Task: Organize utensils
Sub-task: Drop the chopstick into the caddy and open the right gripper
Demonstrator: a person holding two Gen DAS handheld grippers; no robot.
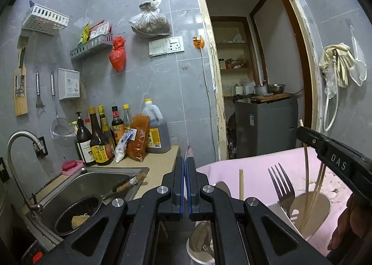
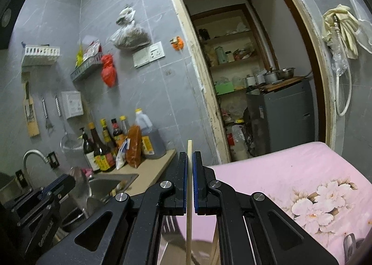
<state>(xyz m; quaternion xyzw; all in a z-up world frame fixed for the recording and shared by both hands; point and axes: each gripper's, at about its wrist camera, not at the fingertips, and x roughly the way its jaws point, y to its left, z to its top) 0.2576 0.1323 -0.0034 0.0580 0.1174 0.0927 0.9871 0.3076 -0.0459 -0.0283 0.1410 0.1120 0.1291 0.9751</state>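
Observation:
My left gripper (image 1: 186, 160) is shut on a thin metal utensil (image 1: 189, 150) that I see edge-on and that rises above the blue pads. In the right wrist view it looks like a metal spoon (image 2: 80, 178) in that gripper (image 2: 67, 179). My right gripper (image 2: 190, 155) is shut on a pale wooden chopstick (image 2: 189, 195) that hangs below the pads. In the left wrist view this gripper (image 1: 301, 133) holds chopsticks (image 1: 307, 167) whose lower ends reach into a beige utensil holder (image 1: 313, 216). A fork (image 1: 281, 186) and another chopstick (image 1: 241, 183) stand there too.
A steel sink (image 1: 69, 186) with a black pan (image 1: 76, 216) and a curved faucet (image 1: 21, 139) lies to the left. Sauce bottles (image 1: 100, 139) crowd the counter behind it. A pink floral cloth (image 2: 290, 186) covers the surface on the right. A white cup (image 1: 200, 251) sits under the left gripper.

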